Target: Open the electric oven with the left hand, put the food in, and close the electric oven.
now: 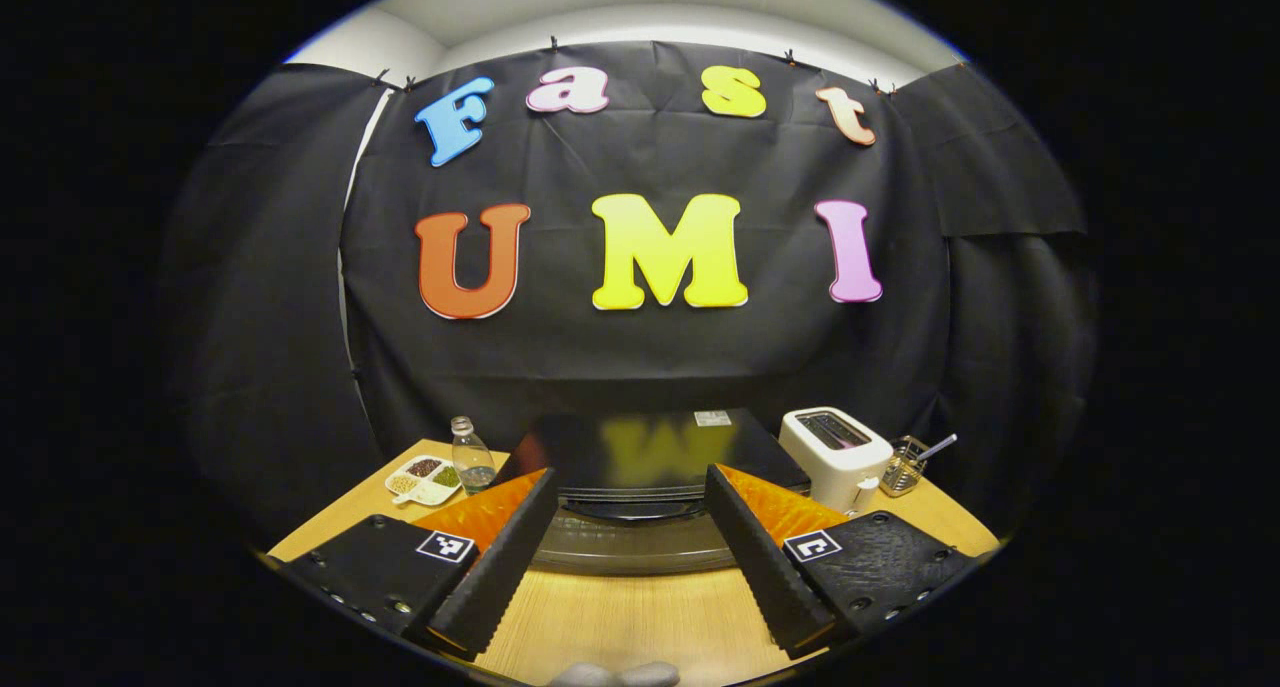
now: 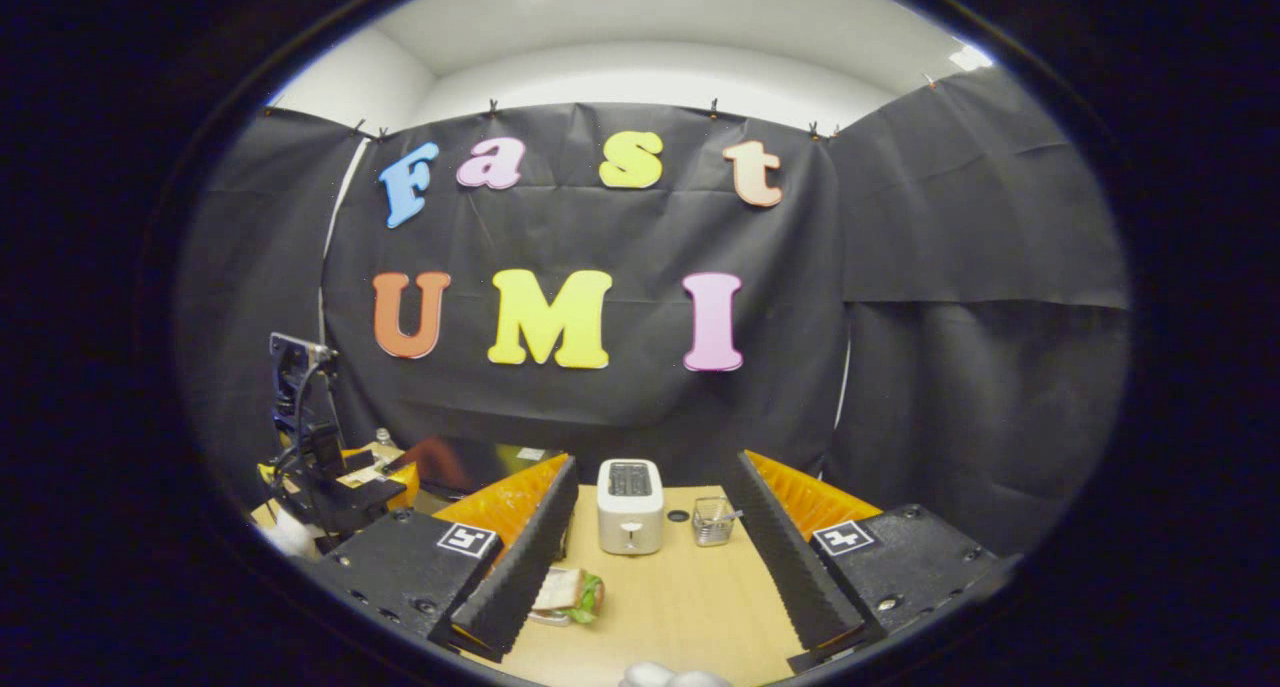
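The black electric oven [image 1: 640,452] stands straight ahead on the wooden table [image 1: 640,617], its door apparently closed and the curved front [image 1: 630,547] just beyond my fingertips. My left gripper [image 1: 630,479] is open and holds nothing, its fingers either side of the oven's front. In the right gripper view, a sandwich [image 2: 572,592] lies on the table, partly hidden behind one finger. My right gripper [image 2: 655,465] is open and empty above the table. The oven [image 2: 470,465] sits to the left there, with the left gripper [image 2: 320,467] in front of it.
A white toaster [image 1: 835,452] and a wire holder with a utensil [image 1: 905,465] stand right of the oven. A clear bottle [image 1: 470,455] and a divided dish of grains [image 1: 425,477] sit to its left. The toaster [image 2: 630,507] and holder [image 2: 712,520] lie ahead of the right gripper.
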{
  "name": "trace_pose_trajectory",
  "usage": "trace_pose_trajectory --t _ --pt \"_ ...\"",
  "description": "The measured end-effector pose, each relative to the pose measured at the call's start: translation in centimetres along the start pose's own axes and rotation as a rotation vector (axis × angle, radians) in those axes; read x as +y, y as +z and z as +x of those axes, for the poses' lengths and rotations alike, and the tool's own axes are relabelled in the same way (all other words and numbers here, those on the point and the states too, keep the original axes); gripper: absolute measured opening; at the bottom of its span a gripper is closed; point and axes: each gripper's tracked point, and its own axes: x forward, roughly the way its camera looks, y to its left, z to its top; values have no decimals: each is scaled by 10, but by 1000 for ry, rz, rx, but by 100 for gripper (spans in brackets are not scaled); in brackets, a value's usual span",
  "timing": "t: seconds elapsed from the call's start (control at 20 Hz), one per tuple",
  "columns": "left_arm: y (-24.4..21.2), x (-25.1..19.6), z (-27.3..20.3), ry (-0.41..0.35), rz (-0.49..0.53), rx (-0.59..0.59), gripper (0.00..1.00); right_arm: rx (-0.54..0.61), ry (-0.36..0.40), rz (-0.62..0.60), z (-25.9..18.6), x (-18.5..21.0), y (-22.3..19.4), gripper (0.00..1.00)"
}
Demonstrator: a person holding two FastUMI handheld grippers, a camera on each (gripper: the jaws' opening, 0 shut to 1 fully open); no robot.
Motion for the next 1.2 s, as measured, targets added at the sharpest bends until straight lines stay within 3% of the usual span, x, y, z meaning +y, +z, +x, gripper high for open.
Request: trace_pose_trajectory --t 0.4,0.45,0.5,0.55,0.6,0.65,0.7,0.75,0.8,0.85,0.9,0.95,1.2 --pt "-47 -7 78 25 45 92 97 81 -76 8 -10 -33 -31 100" --pt "-58 -7 83 26 45 120 89 86 -79 10 -9 -36 -33 90" --pt "-70 -8 84 24 32 157 97 92 -82 12 -10 -38 -35 91" --pt "-60 -9 85 19 27 116 100 97 -81 16 -10 -39 -37 91" --pt "-62 -9 85 19 18 147 92 97 -82 17 -10 -40 -37 100" --pt "-63 -9 82 19 13 144 98 97 -81 19 -9 -41 -38 91" --pt "-66 -8 81 18 25 143 100 99 -76 25 -8 -40 -38 91" --pt "-69 -8 78 19 28 151 98 105 -72 28 -6 -40 -41 100" --pt "-68 -8 75 19 28 144 99 110 -66 30 -6 -38 -43 100" --pt "-70 -8 71 20 22 154 98 113 -64 29 -6 -38 -44 91" --pt "-71 -9 67 20 21 151 99 116 -59 29 -6 -37 -44 100" --pt "-73 -8 63 20 23 155 99 117 -56 29 -5 -35 -45 91" --pt "-89 -9 37 10 23 182 99 134 -12 30 -7 -19 -51 91"
